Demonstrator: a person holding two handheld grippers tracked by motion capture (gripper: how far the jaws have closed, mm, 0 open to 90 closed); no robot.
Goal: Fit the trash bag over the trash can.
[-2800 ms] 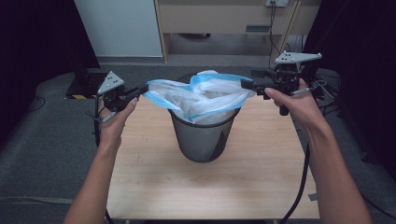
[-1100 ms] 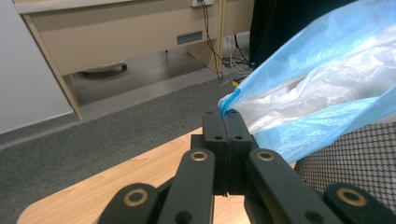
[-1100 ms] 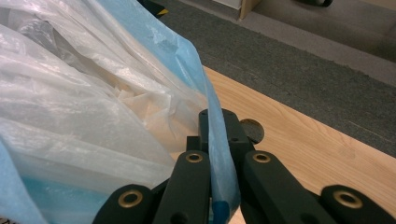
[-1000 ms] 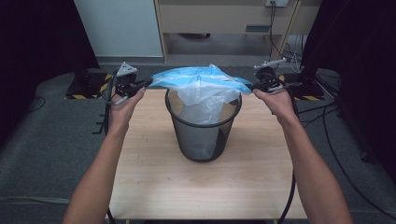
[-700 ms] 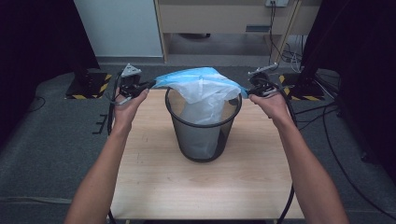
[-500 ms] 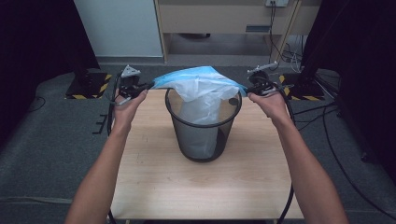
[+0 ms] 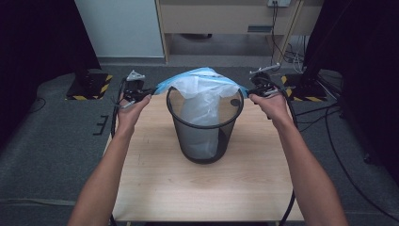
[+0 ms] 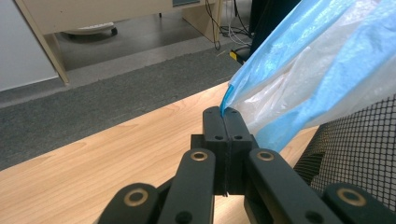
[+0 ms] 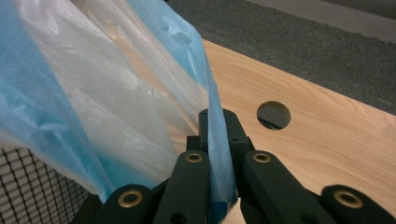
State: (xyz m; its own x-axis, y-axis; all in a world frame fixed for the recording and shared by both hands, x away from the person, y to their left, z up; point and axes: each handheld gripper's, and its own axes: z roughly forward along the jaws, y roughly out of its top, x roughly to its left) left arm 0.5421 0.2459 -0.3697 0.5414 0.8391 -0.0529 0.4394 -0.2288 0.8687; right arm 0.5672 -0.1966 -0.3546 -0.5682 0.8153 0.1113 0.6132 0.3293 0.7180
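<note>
**Bag stretched over bin mouth, both tools clamped on its rim**

Left tool [image 7: 141, 92]: jaws pressed together on the blue edge of the bin liner bag [image 7: 202, 87]; left gripper view has the film coming out right at the jaw tips [image 8: 225, 122]. Right tool [image 7: 256, 89]: same, jaws closed with a strip of blue film [image 9: 217, 154] pinched between them.

The wire mesh wastebasket [image 7: 204, 127] stands on the table [image 7: 197, 188], toward the far edge, roughly centred between the side edges. The bag's body hangs down inside it; its mouth is held up above the rim, pulled taut toward the table's left and right sides.

Why held so, my read: opposite grips widen the opening past the basket's rim so the edge can be folded down over it. The tools sit level, just outside the rim on either side, which fits that.

In the way:
- basket rim itself: film has to clear it on both sides or it snags on the mesh
- cable hole [image 7: 235, 102] in the table just behind the basket on the right; harmless
- tool cables trail off both side edges, clear of the bag

Floor clutter behind the table (stands with hazard tape, wiring) is well apart from the work.
</note>
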